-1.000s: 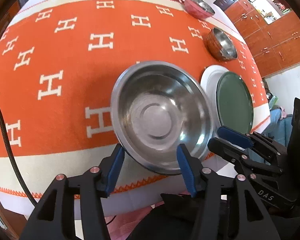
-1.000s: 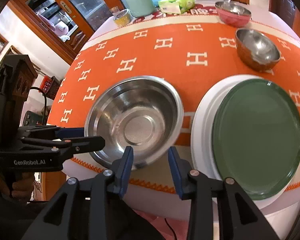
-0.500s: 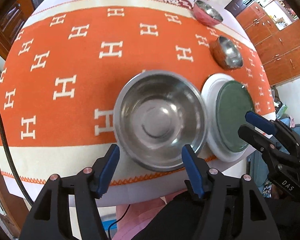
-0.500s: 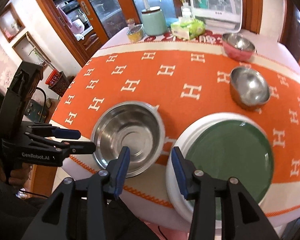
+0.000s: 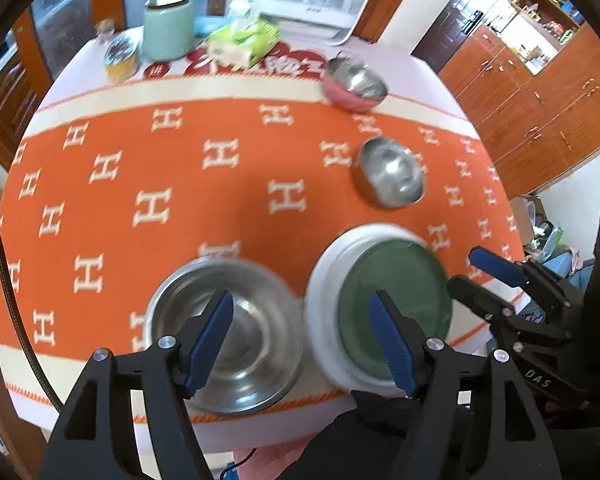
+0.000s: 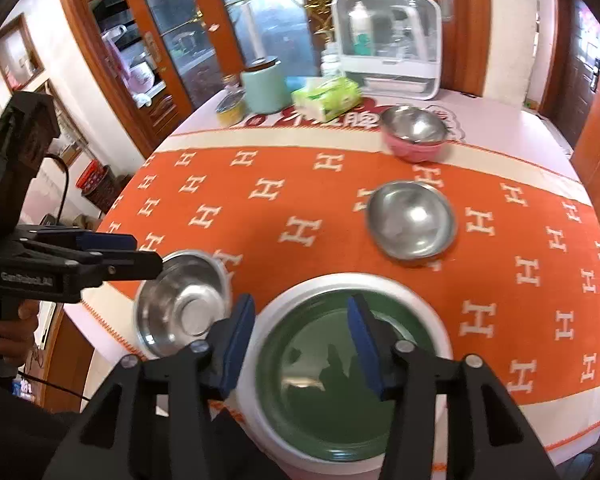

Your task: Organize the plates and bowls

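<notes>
Bowls and plates sit on a table (image 6: 500,120) with an orange cloth (image 6: 300,200) on top. The big steel bowl (image 5: 236,332) is at the near edge of the table, close to the near left corner. Just beside it, also at the near edge, is the green plate (image 6: 332,384), lying on top of a white plate (image 6: 432,312). The small steel bowl (image 6: 412,220) is near the middle of the cloth. The pink bowl (image 6: 414,132) is by the far edge, and I think another steel bowl sits inside it.

The left gripper (image 5: 304,340) has its claw spread wide and holds nothing. It hangs over the spot where the big bowl and the plates meet. The right gripper (image 6: 300,344) is spread wide too, also holding nothing, above the green plate.

What could go wrong? The big bowl and the plates are very near the edge, so a bump or a push toward the person could knock them off the table. Steel is shiny and slippery, so a bowl pinched only by its thin rim could slip out or tip. The green plate lies flat, so a finger may not get under its rim and may drag both plates along instead. The two grippers are close together, so they could hit each other. The cloth could slide or bunch up if a bowl is dragged.
</notes>
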Motion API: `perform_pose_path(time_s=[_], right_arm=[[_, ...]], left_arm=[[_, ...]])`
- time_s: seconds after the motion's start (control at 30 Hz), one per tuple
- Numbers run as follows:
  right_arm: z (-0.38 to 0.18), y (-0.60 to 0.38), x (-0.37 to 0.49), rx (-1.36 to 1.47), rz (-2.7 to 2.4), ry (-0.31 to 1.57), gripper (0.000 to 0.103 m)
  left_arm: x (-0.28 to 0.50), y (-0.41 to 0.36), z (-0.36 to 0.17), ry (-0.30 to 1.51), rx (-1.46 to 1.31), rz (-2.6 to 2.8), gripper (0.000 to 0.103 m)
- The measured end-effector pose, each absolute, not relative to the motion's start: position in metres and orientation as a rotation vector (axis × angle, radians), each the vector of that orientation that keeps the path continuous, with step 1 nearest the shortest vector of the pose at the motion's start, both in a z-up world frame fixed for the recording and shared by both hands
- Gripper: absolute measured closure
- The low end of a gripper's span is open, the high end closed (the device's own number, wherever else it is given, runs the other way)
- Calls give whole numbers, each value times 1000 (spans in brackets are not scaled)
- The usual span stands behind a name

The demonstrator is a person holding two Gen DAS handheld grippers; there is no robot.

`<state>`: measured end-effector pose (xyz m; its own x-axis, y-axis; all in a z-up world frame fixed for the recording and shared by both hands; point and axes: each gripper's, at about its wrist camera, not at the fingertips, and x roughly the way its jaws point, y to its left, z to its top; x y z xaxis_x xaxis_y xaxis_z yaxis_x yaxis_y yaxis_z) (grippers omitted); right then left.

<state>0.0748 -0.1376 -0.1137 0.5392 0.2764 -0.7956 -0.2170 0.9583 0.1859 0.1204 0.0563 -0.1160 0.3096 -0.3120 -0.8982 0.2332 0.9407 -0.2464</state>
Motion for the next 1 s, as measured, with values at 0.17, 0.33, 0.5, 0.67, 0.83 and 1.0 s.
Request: perform_pose_path(time_s=[0.17, 0.33, 0.5, 0.67, 0.83, 1.0], right_arm=[[-106, -170, 85, 55, 283, 934, 49], [-100, -197, 95, 44, 276, 907, 48], [-93, -225, 108, 43, 282, 880, 47], [-84, -247, 125, 38, 281, 849, 46], [-75, -269, 148, 68, 267, 812, 46], [-64, -288, 172, 91, 248, 772, 45]], left_arm=[[129, 18, -101, 1162, -43, -386, 29], [141, -17, -94, 1130, -18, -361, 27], [160, -43, -87, 1099, -46, -335, 27], [181, -62, -76, 1068, -58, -289, 26], [202, -76, -63, 1047, -63, -258, 26], [222, -85, -54, 1031, -59, -224, 26]])
